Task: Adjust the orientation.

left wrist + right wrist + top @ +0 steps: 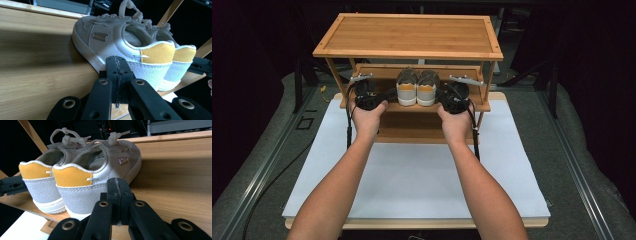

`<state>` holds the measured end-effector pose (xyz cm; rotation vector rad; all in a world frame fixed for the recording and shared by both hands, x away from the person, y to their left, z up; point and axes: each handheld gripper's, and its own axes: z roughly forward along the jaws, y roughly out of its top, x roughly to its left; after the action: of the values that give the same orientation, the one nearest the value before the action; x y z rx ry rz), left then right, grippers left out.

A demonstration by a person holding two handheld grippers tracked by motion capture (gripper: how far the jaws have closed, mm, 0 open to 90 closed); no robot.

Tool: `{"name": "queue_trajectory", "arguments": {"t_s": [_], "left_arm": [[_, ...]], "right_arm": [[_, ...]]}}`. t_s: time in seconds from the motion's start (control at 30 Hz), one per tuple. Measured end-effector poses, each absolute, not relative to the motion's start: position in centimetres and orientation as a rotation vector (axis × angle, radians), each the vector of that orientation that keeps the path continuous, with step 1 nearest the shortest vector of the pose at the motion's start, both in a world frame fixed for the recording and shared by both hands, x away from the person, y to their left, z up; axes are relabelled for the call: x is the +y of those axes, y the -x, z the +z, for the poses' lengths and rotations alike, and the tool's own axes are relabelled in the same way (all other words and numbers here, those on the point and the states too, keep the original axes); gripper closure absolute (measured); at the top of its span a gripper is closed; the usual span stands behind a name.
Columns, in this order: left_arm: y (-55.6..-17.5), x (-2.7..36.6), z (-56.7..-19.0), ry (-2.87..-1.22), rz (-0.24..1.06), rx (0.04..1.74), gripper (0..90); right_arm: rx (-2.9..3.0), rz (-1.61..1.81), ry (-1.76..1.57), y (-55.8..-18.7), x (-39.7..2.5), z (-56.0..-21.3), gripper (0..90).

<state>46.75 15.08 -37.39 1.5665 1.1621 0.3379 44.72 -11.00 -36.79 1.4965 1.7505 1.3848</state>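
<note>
A pair of small pale grey-and-white suede sneakers (416,88) with mustard-yellow heel patches stands side by side on the middle shelf of a three-tier bamboo shoe rack (412,35). The heels face the near edge of the shelf and the toes point to the far side. The rack stands at the far end of a white-topped table (422,175).

Seen close in the left gripper view, the left sneaker (117,47) has a cream rubber sole, a pale grey suede band around the heel below the yellow patch, a small metal tag on its side and knotted off-white laces. In the right gripper view the right sneaker (100,177) looks the same, with a white stitched edge along the heel collar and a printed label inside the tongue. The two sneakers touch each other, and their heels reach the near edge of the shelf.

A person's bare forearms reach in from the near side. The left gripper (368,98) is held just left of the pair and the right gripper (454,101) just right of it, both at the level of the middle shelf. In each gripper's own view the two black jaws are pressed together with nothing between them, and their tips lie against or just beside the outer side of the nearest sneaker's heel; touching cannot be told for certain.
</note>
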Motion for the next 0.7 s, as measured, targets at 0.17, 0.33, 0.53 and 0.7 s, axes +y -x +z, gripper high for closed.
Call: {"name": "queue_trajectory", "arguments": {"t_s": [0.17,0.33,0.53,0.7], "left_arm": [[-47.2,14.9,-37.3,-1.581,0.363,1.17,90.0],[-47.5,14.9,-37.4,-1.573,0.347,1.168,90.0],[-47.9,14.9,-37.6,-1.573,0.336,1.168,90.0],[-48.2,14.8,-37.8,-1.562,0.336,1.171,90.0]], "right_arm": [[1.745,1.396,-1.501,-45.2,-11.0,-36.9,90.0],[1.745,1.378,-1.517,-45.7,-11.0,-36.8,90.0],[1.75,1.382,-1.519,-46.1,-11.1,-36.9,90.0],[1.753,1.382,-1.53,-46.4,-11.2,-37.0,90.0]]}}
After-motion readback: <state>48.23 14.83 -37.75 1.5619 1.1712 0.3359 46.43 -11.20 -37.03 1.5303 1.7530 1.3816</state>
